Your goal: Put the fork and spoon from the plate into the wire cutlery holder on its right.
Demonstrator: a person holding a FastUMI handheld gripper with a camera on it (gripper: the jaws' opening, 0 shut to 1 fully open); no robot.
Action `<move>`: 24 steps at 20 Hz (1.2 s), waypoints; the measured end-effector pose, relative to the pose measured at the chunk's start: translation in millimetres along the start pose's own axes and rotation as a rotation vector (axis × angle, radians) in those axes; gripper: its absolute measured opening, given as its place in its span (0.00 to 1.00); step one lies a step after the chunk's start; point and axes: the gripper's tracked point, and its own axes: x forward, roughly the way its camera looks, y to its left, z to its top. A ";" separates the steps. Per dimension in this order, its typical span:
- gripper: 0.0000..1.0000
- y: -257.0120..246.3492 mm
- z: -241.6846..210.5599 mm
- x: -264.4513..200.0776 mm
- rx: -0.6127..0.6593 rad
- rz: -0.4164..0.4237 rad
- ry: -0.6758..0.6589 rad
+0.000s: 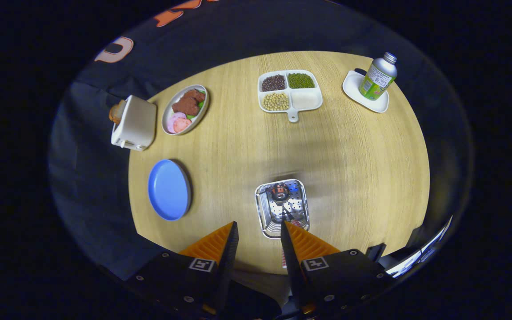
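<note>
I look straight down on the table. The metal cutlery holder (282,208), perforated at its bottom, stands just ahead of my right fingertip. Inside it I see the end of one utensil (279,191) at the far side. A second thin dark-red handle (292,218) leans toward my right finger, which partly hides it. The blue plate (168,190) lies left of the holder with nothing on it. My gripper (258,224) hangs above the table's near edge, open, with only bare wood between its fingers.
A white toaster (134,123) stands at the far left beside an oval plate of food (186,109). A divided tray of beans (289,91) sits at the back. A metal bottle (378,76) stands on a white dish (365,92) at the far right.
</note>
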 end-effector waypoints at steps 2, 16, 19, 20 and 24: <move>0.72 6.3 10.4 -16.4 0.025 0.030 -0.088; 0.97 22.8 63.2 -92.1 -0.094 -0.018 -0.600; 0.97 29.2 81.4 -122.2 -0.096 -0.008 -0.726; 0.97 31.6 88.7 -133.9 -0.105 -0.011 -0.775; 0.96 42.0 111.5 -190.5 -0.132 0.010 -0.980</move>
